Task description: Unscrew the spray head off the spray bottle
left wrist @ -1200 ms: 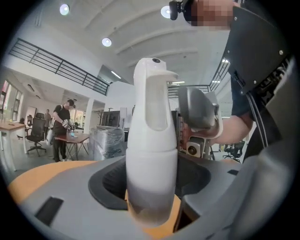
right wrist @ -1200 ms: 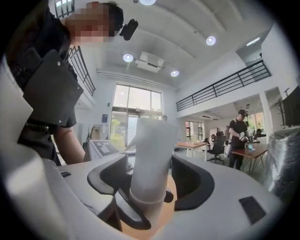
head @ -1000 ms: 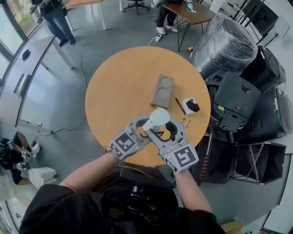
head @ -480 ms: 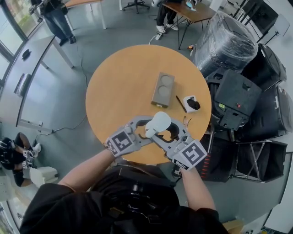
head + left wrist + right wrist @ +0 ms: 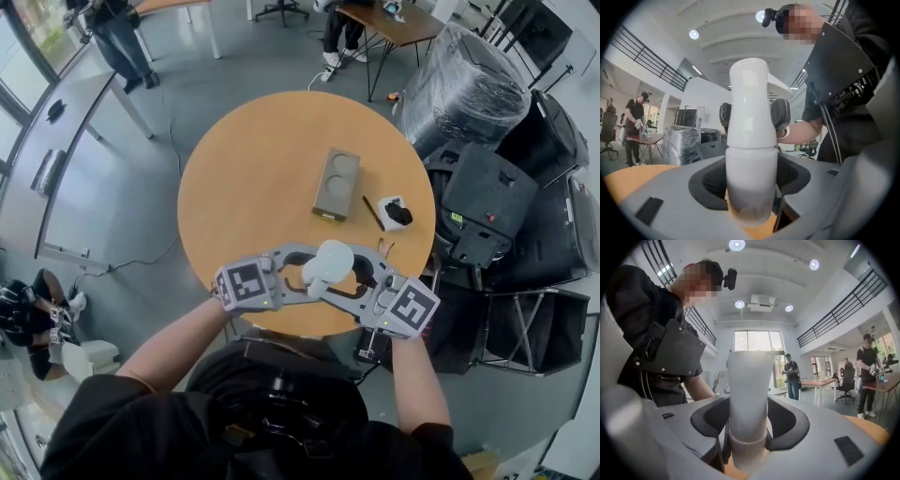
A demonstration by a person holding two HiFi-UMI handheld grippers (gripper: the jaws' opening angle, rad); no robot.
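- The spray bottle (image 5: 328, 263) stands at the lower middle of the head view, over the near edge of the round table (image 5: 234, 159), with a gripper coming in from each side.
- The left gripper (image 5: 302, 278) is clamped on the bottle's wider lower body, just under the seam; in its own view the dark pads hug both sides.
- The right gripper (image 5: 349, 281) has the bottle between its jaws near the collar where the upper part narrows. Its jaws have just been opening a little, yet the pads appear to press the plastic on both sides — a light hold rather than a hard one.
- The spray head (image 5: 749, 101) is not yet off: it sits square on the body, and the seam shows no gap in either gripper view. As a judgement, the unscrewing is under way at best, with the turning and the lift-off left to do.
- How many turns the thread has given cannot be told — the thread is wholly covered.
- No nozzle or trigger can be made out; the upper part reads as a smooth white shell.
- The bottle's base is blurred in the gripper views and covered from above, so whether it rests on the table or hangs clear is uncertain.
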